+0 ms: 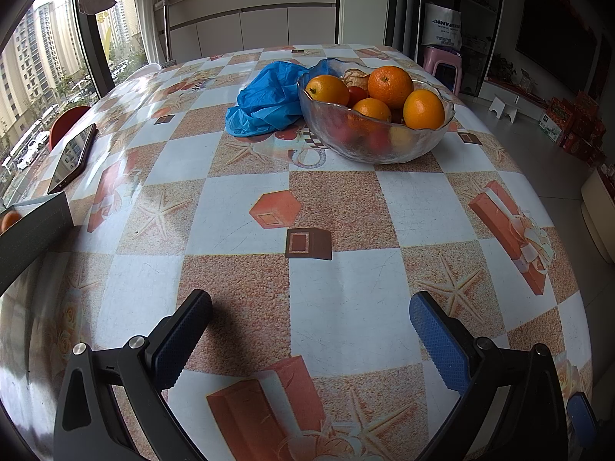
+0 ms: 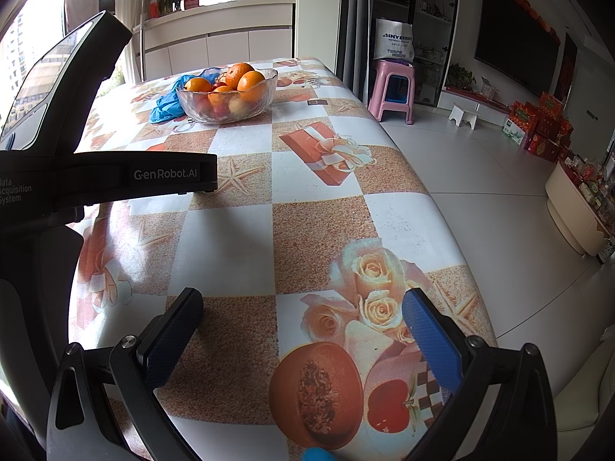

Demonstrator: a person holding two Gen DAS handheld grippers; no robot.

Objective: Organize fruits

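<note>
A clear glass bowl (image 1: 384, 146) stands at the far middle of the table, holding several oranges (image 1: 390, 86) with red fruit beneath. It also shows in the right wrist view (image 2: 230, 109), far back left. My left gripper (image 1: 309, 305) is open and empty, low over the near tablecloth. My right gripper (image 2: 301, 303) is open and empty over the printed roses near the table's right edge. The left gripper's black body (image 2: 115, 176) fills the left of the right wrist view.
A crumpled blue plastic bag (image 1: 265, 101) lies against the bowl's left side. A phone (image 1: 73, 157) lies at the table's left edge, near a dark box (image 1: 30, 234). A pink stool (image 2: 392, 90) and red boxes (image 2: 538, 126) stand on the floor to the right.
</note>
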